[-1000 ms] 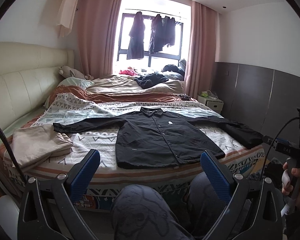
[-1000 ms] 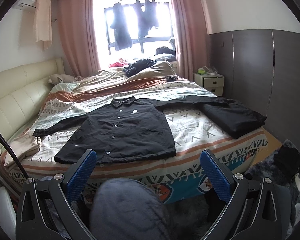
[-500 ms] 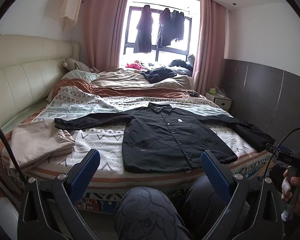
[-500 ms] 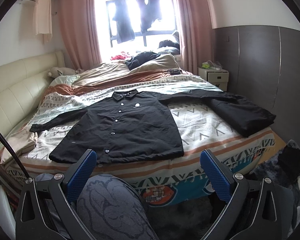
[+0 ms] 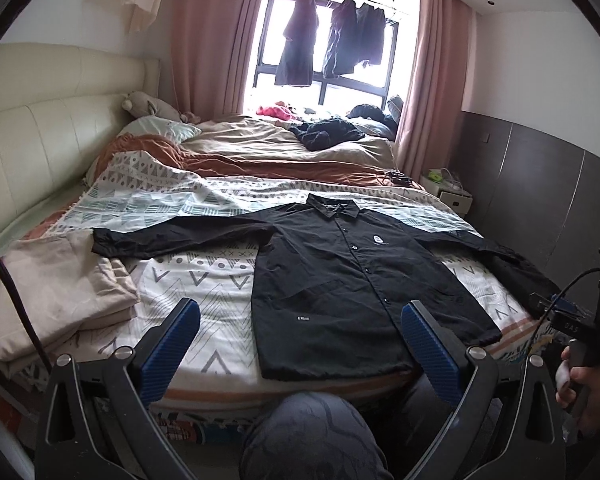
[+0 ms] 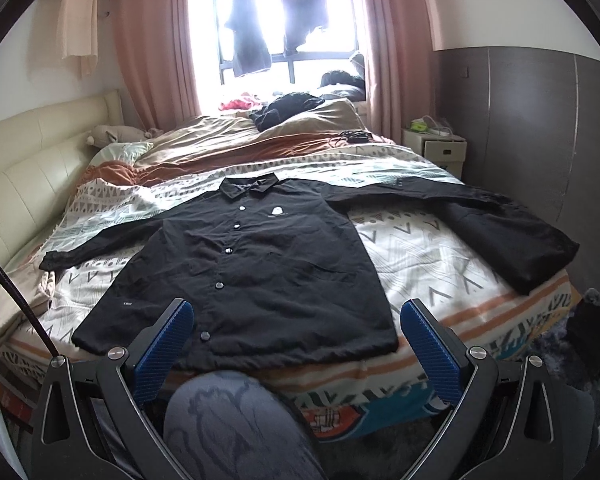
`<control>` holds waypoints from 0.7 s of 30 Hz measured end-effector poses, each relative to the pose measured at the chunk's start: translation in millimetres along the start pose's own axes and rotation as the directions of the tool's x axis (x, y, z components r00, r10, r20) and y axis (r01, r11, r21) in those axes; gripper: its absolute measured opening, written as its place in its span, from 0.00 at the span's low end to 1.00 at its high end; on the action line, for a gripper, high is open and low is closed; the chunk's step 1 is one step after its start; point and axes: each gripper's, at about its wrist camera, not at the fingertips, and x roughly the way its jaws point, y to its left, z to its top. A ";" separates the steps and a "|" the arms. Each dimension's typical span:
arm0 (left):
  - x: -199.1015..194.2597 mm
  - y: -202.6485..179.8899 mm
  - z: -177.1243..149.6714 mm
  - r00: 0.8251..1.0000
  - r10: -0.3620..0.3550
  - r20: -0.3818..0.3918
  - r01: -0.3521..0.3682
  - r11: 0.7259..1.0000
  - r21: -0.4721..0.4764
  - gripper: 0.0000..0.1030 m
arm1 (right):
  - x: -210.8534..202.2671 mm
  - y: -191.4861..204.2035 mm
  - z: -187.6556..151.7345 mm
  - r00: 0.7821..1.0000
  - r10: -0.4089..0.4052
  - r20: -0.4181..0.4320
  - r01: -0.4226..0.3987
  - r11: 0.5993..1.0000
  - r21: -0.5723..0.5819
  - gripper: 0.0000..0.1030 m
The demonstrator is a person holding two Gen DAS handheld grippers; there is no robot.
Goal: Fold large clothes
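Black shirt (image 5: 352, 276) lies flat, front up and buttoned, on the patterned bedspread (image 5: 204, 280) of the bed, collar toward the window (image 5: 332, 52) and hem at the near bed edge. Both sleeves are spread out sideways from the shirt body; the sleeve on the headboard side ends touching a folded beige cloth (image 5: 60, 288), and the other sleeve runs to the bed corner on the dark-wall side, its cuff end at the bedspread's edge. In the right wrist view the same shirt (image 6: 256, 276) fills the middle of the bed, white buttons visible down the placket, small white chest logo beside it.

Left gripper (image 5: 300, 344): jaws released, wide apart, nothing between them, held short of the shirt hem, off the bed. Right gripper (image 6: 296, 340): jaws likewise spread wide and empty, held just short of the hem, not touching the shirt. The right hand (image 5: 584, 392) shows at the edge of the left wrist view, wrapped around that gripper's handle.

Person's knee (image 6: 236, 428) in grey patterned fabric sits below the shirt hem, against the bed edge.

Beyond the shirt collar: rumpled tan and rust duvet (image 5: 284, 152), a dark garment heap (image 5: 328, 134) on it, and dark clothes hanging in the window.
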 end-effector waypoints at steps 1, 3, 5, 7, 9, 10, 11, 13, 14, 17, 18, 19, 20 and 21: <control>4.7 2.5 2.6 1.000 0.005 -0.005 -0.005 1.000 0.000 1.00 | 5.1 1.8 2.3 1.000 -0.005 -0.003 0.005 1.000 -0.001 1.00; 15.1 8.1 7.6 1.000 0.012 -0.017 -0.012 1.000 -0.003 1.00 | 16.5 8.8 8.2 1.000 -0.008 -0.007 0.008 1.000 -0.007 1.00; 25.8 14.5 11.8 0.999 0.021 -0.028 -0.021 1.000 -0.008 1.00 | 30.0 19.0 16.0 1.000 -0.012 -0.008 0.011 1.000 -0.018 1.00; 36.8 20.6 16.0 0.999 0.034 -0.042 -0.035 0.999 -0.013 1.00 | 43.2 28.1 23.3 1.000 -0.016 -0.006 0.016 1.000 -0.023 1.00; 48.4 27.6 21.0 0.997 0.045 -0.055 -0.046 0.999 -0.019 1.00 | 57.0 38.5 31.0 1.000 0.001 -0.011 -0.001 1.000 -0.025 1.00; 53.2 31.1 23.3 0.997 0.054 -0.061 -0.055 0.998 -0.021 1.00 | 63.8 41.0 34.0 1.000 0.011 -0.015 -0.012 1.000 -0.026 1.00; 57.0 34.0 25.2 0.996 0.062 -0.064 -0.063 0.998 -0.023 1.00 | 70.3 46.4 37.7 1.000 0.022 -0.019 -0.022 0.999 -0.030 1.00; 66.0 42.5 30.9 0.994 0.085 -0.065 -0.087 0.996 -0.030 1.00 | 84.4 54.6 46.1 0.999 0.041 -0.024 -0.042 0.998 -0.036 1.00; 69.4 45.0 33.0 0.993 0.093 -0.066 -0.096 0.995 -0.032 1.00 | 89.8 56.7 49.4 0.998 0.051 -0.024 -0.052 0.998 -0.037 1.00; 82.2 54.8 40.0 0.990 0.121 -0.076 -0.124 0.991 -0.041 1.00 | 111.6 66.1 62.6 0.996 0.086 -0.027 -0.087 0.996 -0.036 1.00; 86.9 58.7 42.3 0.988 0.129 -0.082 -0.133 0.990 -0.045 1.00 | 119.9 69.5 66.8 0.995 0.097 -0.031 -0.098 0.995 -0.033 1.00; 90.7 62.1 44.4 0.987 0.136 -0.088 -0.141 0.989 -0.049 1.00 | 125.8 69.2 69.1 0.994 0.106 -0.035 -0.107 0.994 -0.028 1.00; 95.3 66.7 46.9 0.985 0.147 -0.094 -0.152 0.987 -0.056 1.00 | 134.9 71.6 72.9 0.991 0.128 -0.043 -0.129 0.992 -0.017 1.00; 98.4 71.4 49.2 0.984 0.151 -0.095 -0.158 0.985 -0.066 1.00 | 141.0 71.5 75.0 0.988 0.143 -0.048 -0.144 0.990 -0.009 1.00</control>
